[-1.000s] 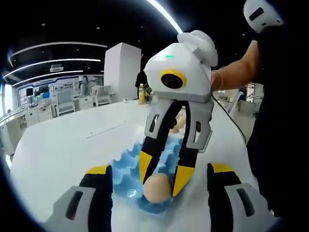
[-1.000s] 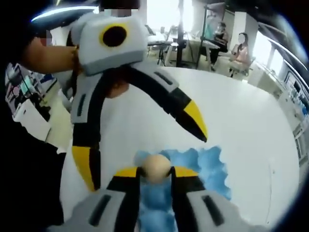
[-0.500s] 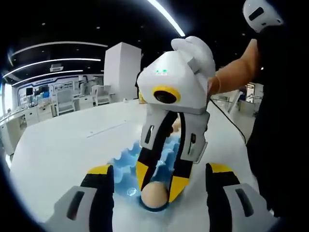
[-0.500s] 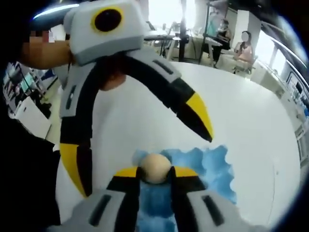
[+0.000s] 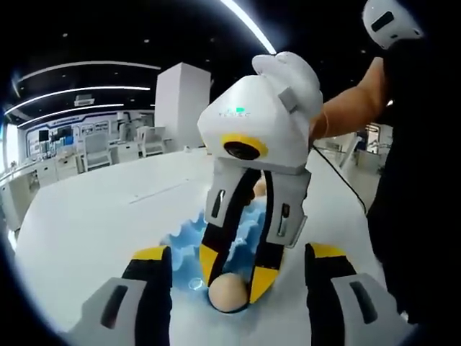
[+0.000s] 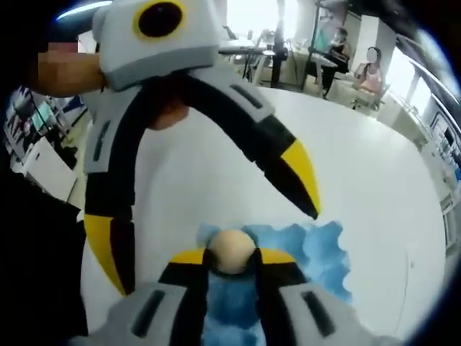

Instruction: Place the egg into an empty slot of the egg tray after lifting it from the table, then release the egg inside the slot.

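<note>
Right gripper view, smooth oval egg (image 6: 231, 251) pinched, scalloped blue egg tray (image 6: 320, 252)

close facing views, sharing egg tray (image 5: 189, 249)

- No text, label, brand, number or sign can be read in either view.
- Far wall screens in the left gripper view are too small and blurred to read.
</note>
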